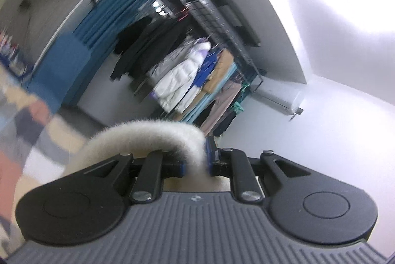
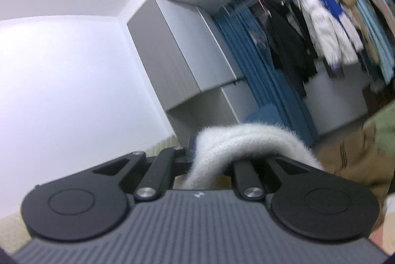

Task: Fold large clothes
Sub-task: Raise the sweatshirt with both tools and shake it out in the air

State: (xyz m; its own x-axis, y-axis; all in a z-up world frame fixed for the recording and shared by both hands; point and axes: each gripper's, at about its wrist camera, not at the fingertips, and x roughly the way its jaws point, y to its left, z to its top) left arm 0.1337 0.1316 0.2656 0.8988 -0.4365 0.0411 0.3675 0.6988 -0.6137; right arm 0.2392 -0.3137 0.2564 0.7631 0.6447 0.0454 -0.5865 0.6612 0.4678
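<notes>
A fuzzy white garment point(image 1: 148, 138) is pinched in my left gripper point(image 1: 196, 165); its edge arcs up out of the shut jaws and falls away to the left. In the right wrist view the same white garment point(image 2: 246, 140) is bunched in my right gripper point(image 2: 209, 162), which is shut on it, and it drapes off to the right. Both grippers are lifted and tilted up toward the room's walls and ceiling. The rest of the garment hangs below, out of view.
A clothes rack point(image 1: 197, 71) with hanging coats and shirts stands ahead, also in the right wrist view point(image 2: 333, 17). Blue curtains point(image 1: 103, 24) and a grey wardrobe point(image 2: 187, 54) stand beside it. A brown and green pile point(image 2: 358, 145) lies at the right. An air conditioner point(image 1: 279, 98) hangs on the wall.
</notes>
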